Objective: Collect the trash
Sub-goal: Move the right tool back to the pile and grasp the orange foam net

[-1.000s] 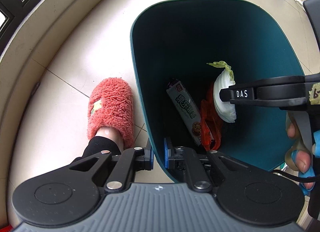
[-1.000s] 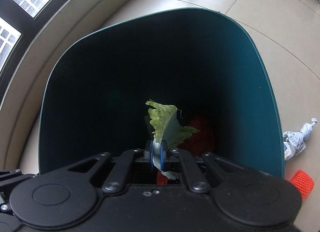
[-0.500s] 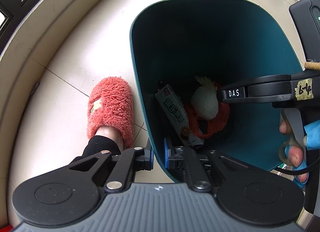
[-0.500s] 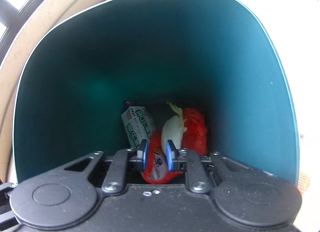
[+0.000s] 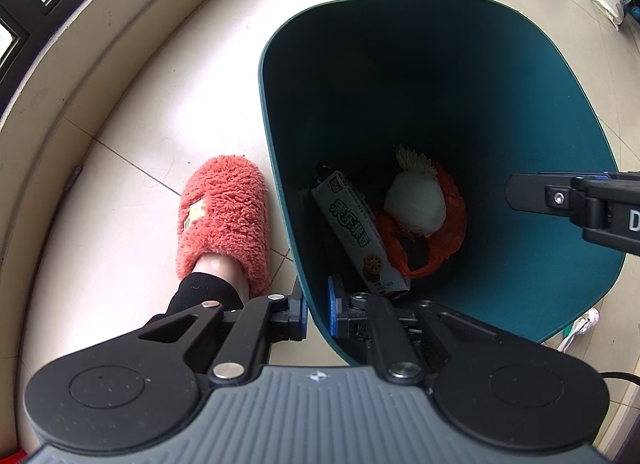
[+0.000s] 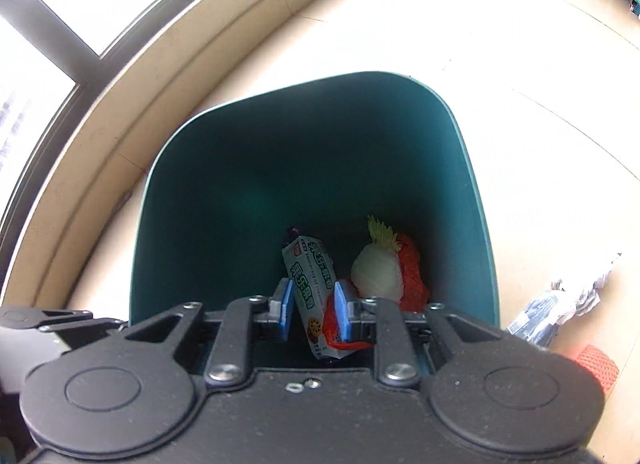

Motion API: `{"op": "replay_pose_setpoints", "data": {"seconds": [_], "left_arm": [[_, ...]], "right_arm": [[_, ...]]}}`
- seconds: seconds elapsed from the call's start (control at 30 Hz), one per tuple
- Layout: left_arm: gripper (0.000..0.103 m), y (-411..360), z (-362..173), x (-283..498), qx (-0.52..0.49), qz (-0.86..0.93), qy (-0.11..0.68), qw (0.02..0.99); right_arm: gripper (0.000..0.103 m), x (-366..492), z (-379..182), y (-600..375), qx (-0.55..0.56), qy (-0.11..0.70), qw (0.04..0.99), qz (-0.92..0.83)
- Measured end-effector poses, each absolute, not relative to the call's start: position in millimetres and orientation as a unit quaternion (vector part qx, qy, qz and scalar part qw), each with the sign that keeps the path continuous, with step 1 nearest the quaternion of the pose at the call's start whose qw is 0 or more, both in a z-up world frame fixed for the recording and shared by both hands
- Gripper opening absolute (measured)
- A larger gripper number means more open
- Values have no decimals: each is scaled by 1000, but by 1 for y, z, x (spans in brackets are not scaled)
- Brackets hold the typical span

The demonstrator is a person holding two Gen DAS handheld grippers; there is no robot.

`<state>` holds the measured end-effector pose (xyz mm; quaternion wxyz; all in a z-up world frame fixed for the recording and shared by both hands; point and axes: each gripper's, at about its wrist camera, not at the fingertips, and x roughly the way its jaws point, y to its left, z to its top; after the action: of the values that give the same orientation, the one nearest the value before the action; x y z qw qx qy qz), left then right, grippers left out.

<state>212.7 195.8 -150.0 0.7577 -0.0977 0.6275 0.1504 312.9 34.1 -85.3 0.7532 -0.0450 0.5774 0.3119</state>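
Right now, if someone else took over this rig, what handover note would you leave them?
Left claw: shut on the near rim of the green bin, steadying it.
Right claw: above the bin, nothing held, jaws opening.
In the bin: cabbage leaf, snack wrapper, orange bag.
Done: leaf dropped in.
Left: crumpled paper and orange net lie on the floor right of the bin.

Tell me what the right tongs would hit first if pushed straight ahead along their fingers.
Probably the snack pack at the bottom of the bin. It shows between the opening, empty right tongs, the red bag beside it. Depth is hard to judge.
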Motion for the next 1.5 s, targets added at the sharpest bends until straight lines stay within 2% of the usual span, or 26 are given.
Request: {"op": "replay_pose_setpoints", "data": {"seconds": [0.3, 0.37, 0.57, 0.67, 0.8, 1.03, 1.1, 1.27, 1.5], "left_arm": [[9, 193, -148, 212, -93, 155, 626, 759], [9, 192, -148, 212, -91, 157, 625, 759], [9, 191, -147, 213, -92, 158, 626, 758], [9, 191, -146, 214, -92, 160, 626, 758], [9, 191, -145, 215, -90, 162, 626, 757], [9, 192, -143, 215, -92, 163, 627, 757], [9, 192, -143, 215, -92, 163, 627, 756], [9, 194, -143, 216, -95, 163, 629, 754], [9, 198, -147, 218, -99, 163, 634, 750]], "right_arm": [[39, 296, -33, -32, -4, 527, 789, 316], [39, 296, -28, -49, 0, 522, 796, 305], [49, 305, -43, -101, 16, 536, 804, 255], [51, 307, -77, -128, 30, 548, 804, 229], [65, 319, -101, -157, 39, 558, 807, 188], [71, 335, -169, -215, 38, 610, 788, 78], [83, 337, -186, -235, 46, 617, 784, 43], [90, 346, -230, -273, 101, 631, 768, -21], [90, 358, -282, -293, 163, 641, 746, -80]]}}
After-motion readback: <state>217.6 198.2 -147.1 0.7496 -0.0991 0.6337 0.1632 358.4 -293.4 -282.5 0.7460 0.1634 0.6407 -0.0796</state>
